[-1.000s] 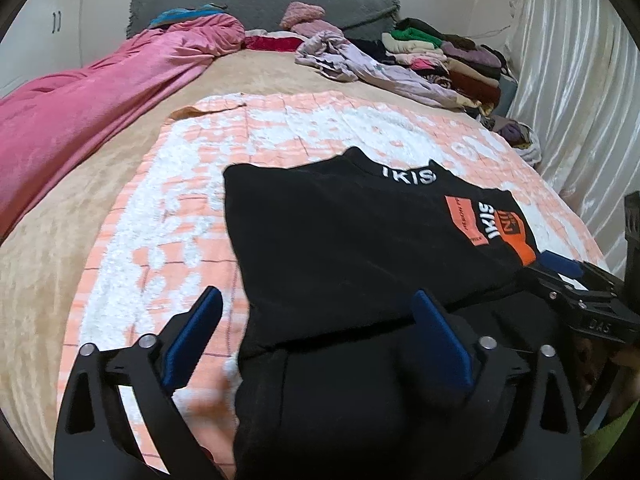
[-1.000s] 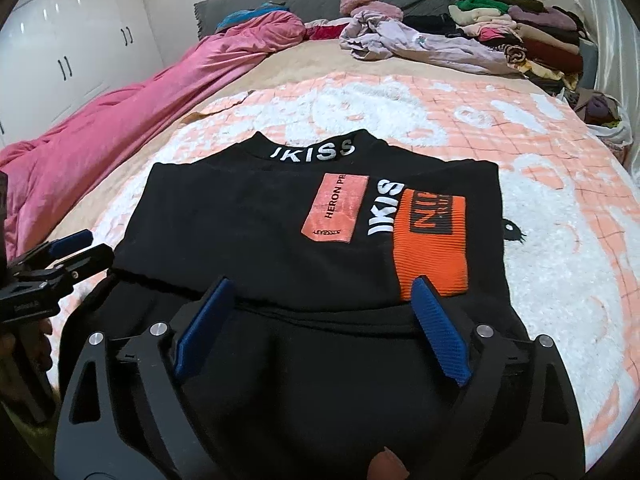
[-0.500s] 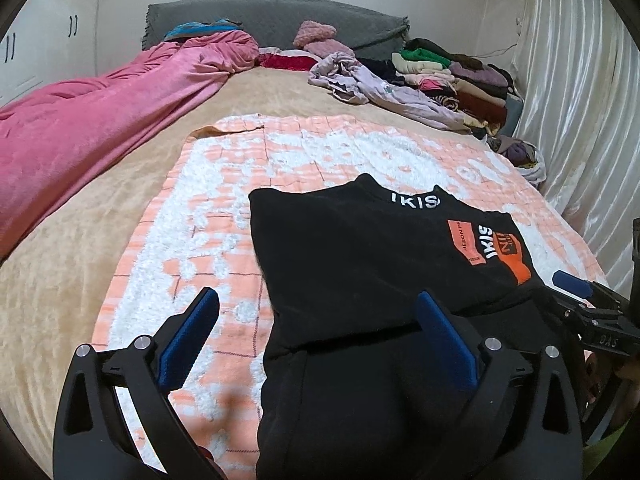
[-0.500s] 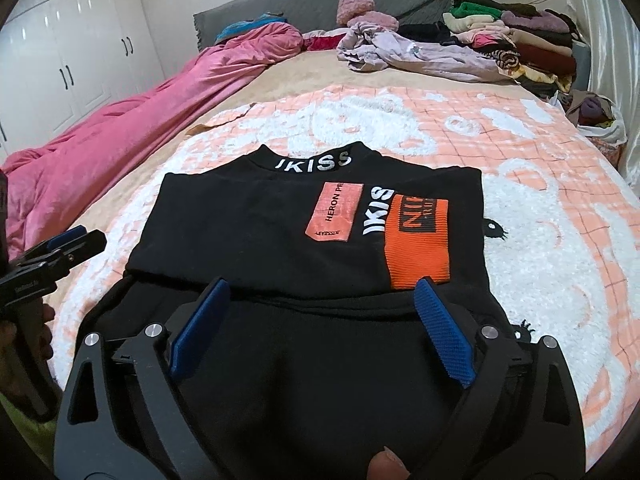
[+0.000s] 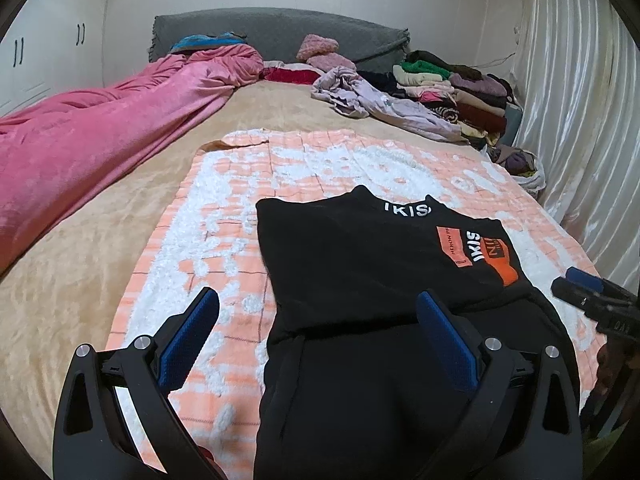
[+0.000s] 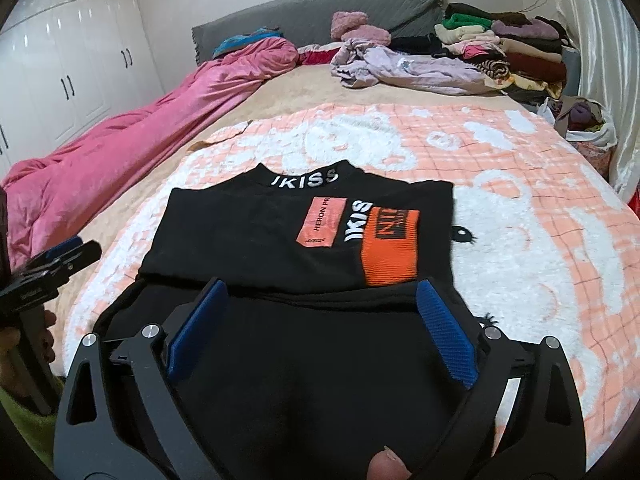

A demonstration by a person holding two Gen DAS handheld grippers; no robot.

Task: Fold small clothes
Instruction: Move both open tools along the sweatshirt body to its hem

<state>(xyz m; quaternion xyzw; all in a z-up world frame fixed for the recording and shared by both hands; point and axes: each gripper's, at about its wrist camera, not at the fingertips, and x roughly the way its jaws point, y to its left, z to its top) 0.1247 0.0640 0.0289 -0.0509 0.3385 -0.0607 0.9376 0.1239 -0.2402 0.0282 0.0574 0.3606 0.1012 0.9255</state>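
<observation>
A black top [image 5: 360, 264] [image 6: 256, 236] with orange patches and white lettering lies flat on the orange and white blanket [image 5: 224, 216] [image 6: 520, 216], its lower part folded up over the body. My left gripper [image 5: 320, 332] is open and empty above the top's near left edge. My right gripper [image 6: 324, 320] is open and empty above the fold line near the orange patch [image 6: 390, 246]. Each gripper shows at the other view's edge: the right one [image 5: 592, 296], the left one [image 6: 52, 268].
A pink quilt [image 5: 100, 136] lies along the left side of the bed. A lilac garment [image 6: 408, 66] and a stack of folded clothes [image 6: 508, 48] sit at the far right by the grey headboard [image 5: 272, 32]. A curtain [image 5: 580, 112] hangs right, white wardrobes [image 6: 68, 60] stand left.
Both grippers have pulled back and risen from the top, staying open. The top lies unchanged.
</observation>
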